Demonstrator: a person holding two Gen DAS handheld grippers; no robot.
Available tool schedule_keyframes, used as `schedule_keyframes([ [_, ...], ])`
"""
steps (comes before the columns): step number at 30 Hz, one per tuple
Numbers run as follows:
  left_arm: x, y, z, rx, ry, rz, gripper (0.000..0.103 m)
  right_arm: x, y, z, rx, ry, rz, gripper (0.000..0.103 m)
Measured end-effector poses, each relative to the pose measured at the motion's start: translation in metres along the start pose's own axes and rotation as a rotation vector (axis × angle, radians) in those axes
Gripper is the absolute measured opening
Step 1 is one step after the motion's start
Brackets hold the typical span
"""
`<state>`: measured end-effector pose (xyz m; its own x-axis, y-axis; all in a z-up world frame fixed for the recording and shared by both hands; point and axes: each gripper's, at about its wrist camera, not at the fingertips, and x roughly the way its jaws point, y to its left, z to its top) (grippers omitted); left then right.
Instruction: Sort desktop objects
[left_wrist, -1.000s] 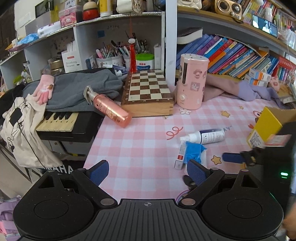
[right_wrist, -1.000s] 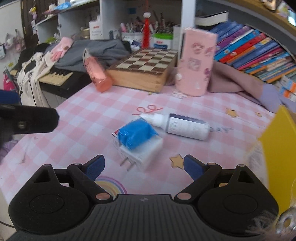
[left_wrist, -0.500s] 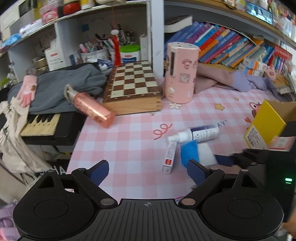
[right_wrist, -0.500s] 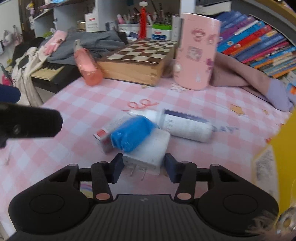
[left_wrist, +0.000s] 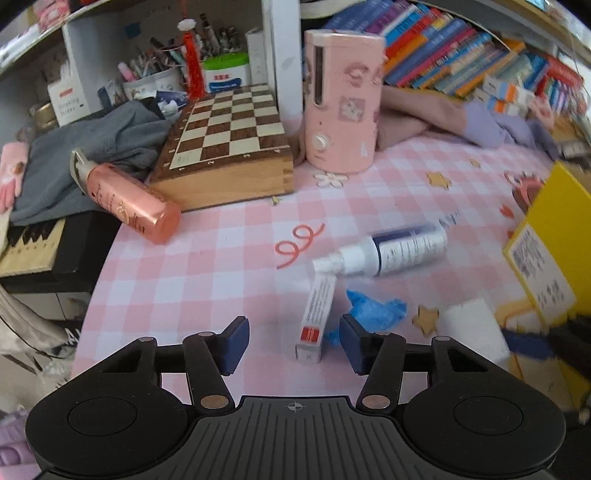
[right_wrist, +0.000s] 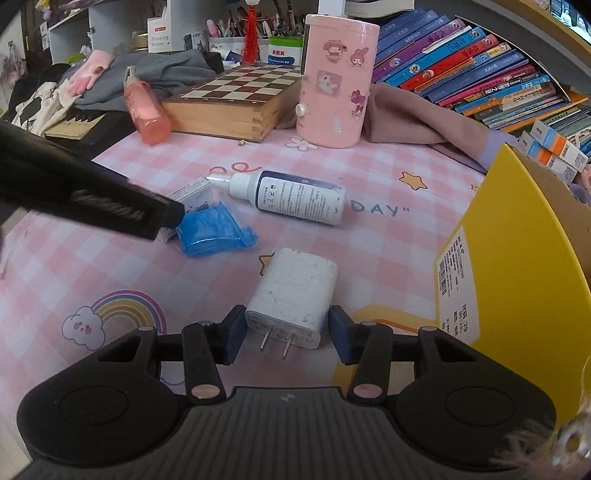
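**Charger bracketed, box straddled**

The right gripper (right_wrist: 287, 334) brackets the white plastic wall charger (right_wrist: 291, 297) near its prong end; whether the pads actually press it, I cannot tell. The left gripper (left_wrist: 294, 345), released, straddles the slim white-and-red carton (left_wrist: 314, 319). Beyond lie the crumpled blue plastic bag (right_wrist: 214, 232) and the white spray bottle (right_wrist: 291, 197). A grip so near the prongs risks the charger pivoting out when lifted toward the yellow cardboard box (right_wrist: 513, 254).

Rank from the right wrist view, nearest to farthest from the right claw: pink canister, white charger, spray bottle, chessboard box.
1. white charger, between the right claw fingers.
2. spray bottle, lying mid-table ahead.
3. pink canister, upright, farther back.
4. chessboard box, back left; close to the canister.
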<state>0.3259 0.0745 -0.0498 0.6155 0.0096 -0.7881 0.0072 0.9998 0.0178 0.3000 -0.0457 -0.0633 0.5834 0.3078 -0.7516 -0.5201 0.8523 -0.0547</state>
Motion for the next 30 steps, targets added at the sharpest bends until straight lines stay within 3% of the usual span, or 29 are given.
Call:
schedule_keyframes([
  [7,0.018,-0.005,0.01,0.022,0.038,-0.008,0.035,0.005,-0.002,0.004,0.005,0.002,0.002,0.047],
  [12,0.027,-0.006,0.004,0.016,0.063,-0.01,0.031,0.01,-0.001,0.01,0.004,-0.004,-0.005,0.051],
  [16,0.024,-0.005,0.001,0.023,0.058,0.001,0.013,0.016,0.0,0.014,0.017,-0.006,-0.013,0.051],
  [18,0.02,-0.001,-0.001,0.005,0.047,0.01,0.013,0.017,0.0,0.015,0.024,-0.011,-0.008,0.042],
  [30,-0.05,0.02,-0.014,-0.076,-0.049,-0.069,0.013,-0.009,-0.001,0.014,0.066,-0.038,-0.011,0.041],
])
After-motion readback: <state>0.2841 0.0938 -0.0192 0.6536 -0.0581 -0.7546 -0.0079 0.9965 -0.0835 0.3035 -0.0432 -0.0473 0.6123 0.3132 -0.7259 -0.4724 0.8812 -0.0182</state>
